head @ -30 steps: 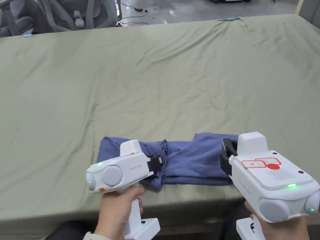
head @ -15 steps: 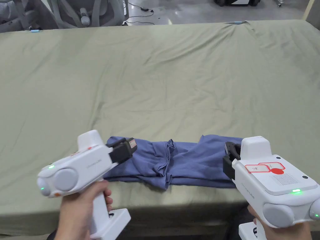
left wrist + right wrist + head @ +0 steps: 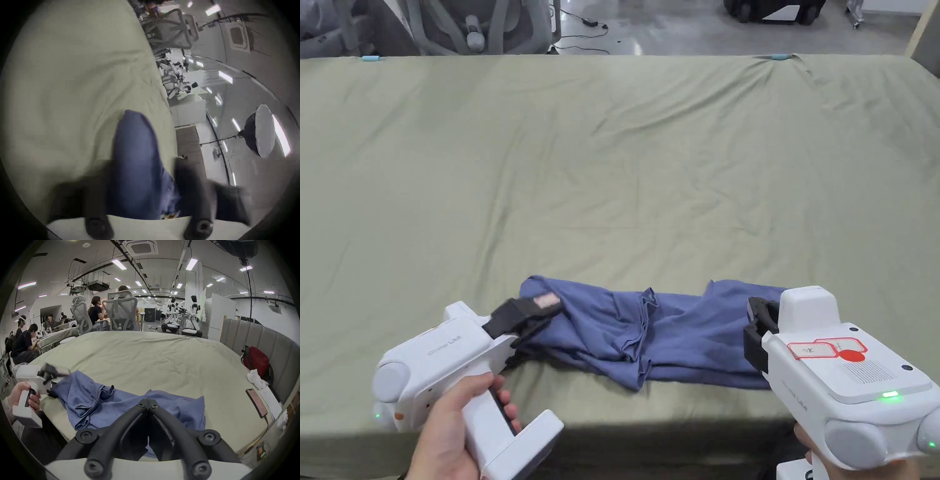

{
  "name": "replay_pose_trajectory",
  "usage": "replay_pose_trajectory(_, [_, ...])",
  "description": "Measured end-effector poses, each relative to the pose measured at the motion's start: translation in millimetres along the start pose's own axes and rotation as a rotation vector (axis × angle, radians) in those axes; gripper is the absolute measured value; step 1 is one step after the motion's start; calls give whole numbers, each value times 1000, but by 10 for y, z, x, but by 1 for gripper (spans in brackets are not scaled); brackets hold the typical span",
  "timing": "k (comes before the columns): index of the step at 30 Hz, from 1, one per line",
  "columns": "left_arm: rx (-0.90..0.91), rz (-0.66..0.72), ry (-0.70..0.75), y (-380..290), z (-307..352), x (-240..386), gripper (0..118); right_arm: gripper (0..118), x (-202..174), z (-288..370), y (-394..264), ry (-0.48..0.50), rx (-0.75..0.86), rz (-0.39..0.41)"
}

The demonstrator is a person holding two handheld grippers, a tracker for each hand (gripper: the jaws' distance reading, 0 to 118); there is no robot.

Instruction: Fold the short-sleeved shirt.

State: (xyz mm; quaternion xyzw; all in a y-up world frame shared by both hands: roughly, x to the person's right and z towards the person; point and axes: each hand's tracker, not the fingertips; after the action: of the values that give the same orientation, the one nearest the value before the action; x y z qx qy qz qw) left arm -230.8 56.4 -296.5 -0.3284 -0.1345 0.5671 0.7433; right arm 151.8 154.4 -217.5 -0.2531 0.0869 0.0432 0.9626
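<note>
Lying bunched along the bed's (image 3: pixel 612 156) near edge, shirt (image 3: pixel 650 334); left tool (image 3: pixel 528 312) jaws apart around its left end, right tool (image 3: pixel 148 400) jaws together at its right end

Robotics lab: humanoid robots (image 3: pixel 194 316), office chairs (image 3: pixel 121 313).

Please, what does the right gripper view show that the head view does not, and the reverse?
Right gripper view: a red bag and a phone at the bed's right side, and its own jaws closed together. Head view: the right gripper from above, with its white housing. Both: the blue shirt, the left gripper at its left end, the green sheet.
</note>
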Motion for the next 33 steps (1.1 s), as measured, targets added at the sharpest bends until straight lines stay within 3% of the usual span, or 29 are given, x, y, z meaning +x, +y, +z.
replay_pose_trajectory(1, [8, 16, 60, 127, -72, -183, 14, 0, 17, 4, 9, -1, 1, -2])
replay_pose_trajectory(3, [19, -31, 35, 160, 4, -159, 13, 0, 34, 3, 18, -10, 1, 3])
replay_pose_trajectory(7, [170, -215, 136, 349, 451, 82, 12, 0, 70, 18, 42, -17, 2, 4])
replay_pose_trajectory(10, [274, -443, 336, 420, 773, 366, 12, 0, 90, 15, 50, -16, 1, 9])
replay_pose_trajectory(13, [274, -599, 403, 306, 811, 656, 12, 0, 108, 7, 47, -6, 2, 5])
replay_pose_trajectory(16, [239, -922, 467, -234, 521, 1156, 12, 0, 137, 22, 42, 6, 4, 3])
replay_pose_trajectory(20, [121, -1326, 450, -1166, -131, 1609, 12, 0, 248, 86, -6, 12, -7, -6])
replay_pose_trajectory(24, [-6, -1735, 538, -2074, -915, 1569, 11, 0, 428, 161, -118, -21, -20, -3])
replay_pose_trajectory(26, [-89, -1803, 555, -2314, -1193, 1415, 10, 0, 529, 205, -165, -33, -20, -31])
replay_pose_trajectory(28, [-142, -1780, 573, -2360, -1313, 1302, 11, 0, 615, 228, -197, -43, -23, -52])
replay_pose_trajectory(29, [-131, -1782, 577, -2330, -1306, 1276, 17, 0, 647, 239, -207, -47, -21, -58])
replay_pose_trajectory(30, [-112, -1783, 553, -2279, -1213, 1295, 29, 0, 671, 250, -217, -50, -20, -56])
replay_pose_trajectory(31, [-85, -1744, 485, -2222, -1116, 1359, 57, 0, 674, 258, -220, -61, -17, -38])
replay_pose_trajectory(32, [-77, -1660, 433, -2140, -1012, 1456, 75, 0, 665, 260, -216, -65, -13, -8])
replay_pose_trajectory(33, [-79, -1546, 349, -2010, -866, 1598, 84, 0, 663, 253, -212, -59, -12, -9])
